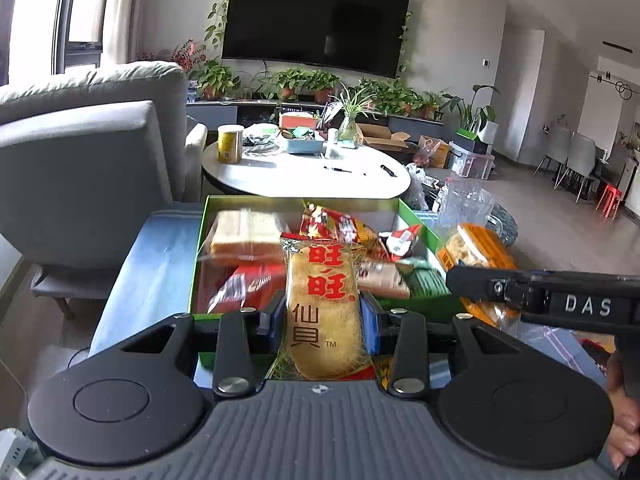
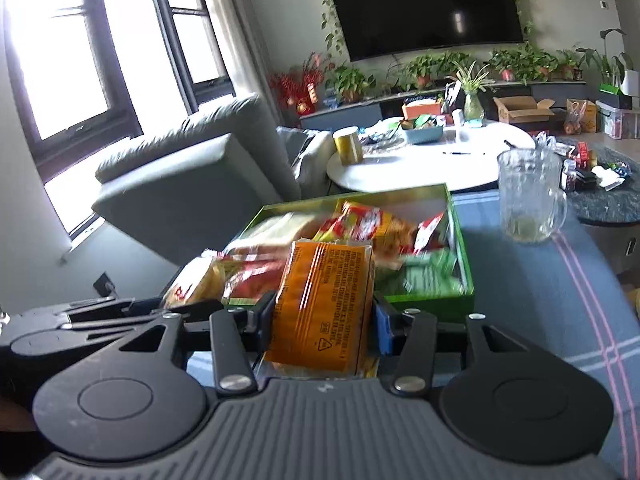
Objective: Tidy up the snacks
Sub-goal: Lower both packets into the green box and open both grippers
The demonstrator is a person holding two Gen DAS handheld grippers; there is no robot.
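Observation:
A green box [image 1: 296, 199] [image 2: 464, 258] holding several snack packs sits on a blue cloth. My left gripper [image 1: 320, 316] is shut on a golden rice cracker pack [image 1: 322, 300] with red characters, held over the box's near edge; that pack also shows in the right wrist view [image 2: 196, 284]. My right gripper [image 2: 324, 320] is shut on an orange cracker pack [image 2: 324, 312], held over the box's near right part. The right gripper [image 1: 472, 280] and the orange pack [image 1: 480, 248] also show at the right of the left wrist view.
A clear glass mug [image 2: 528, 196] stands on the blue cloth [image 2: 540, 280] right of the box. A white oval table [image 1: 304, 172] with a yellow can [image 1: 230, 144] and clutter lies beyond. A grey sofa [image 1: 88, 160] stands at the left.

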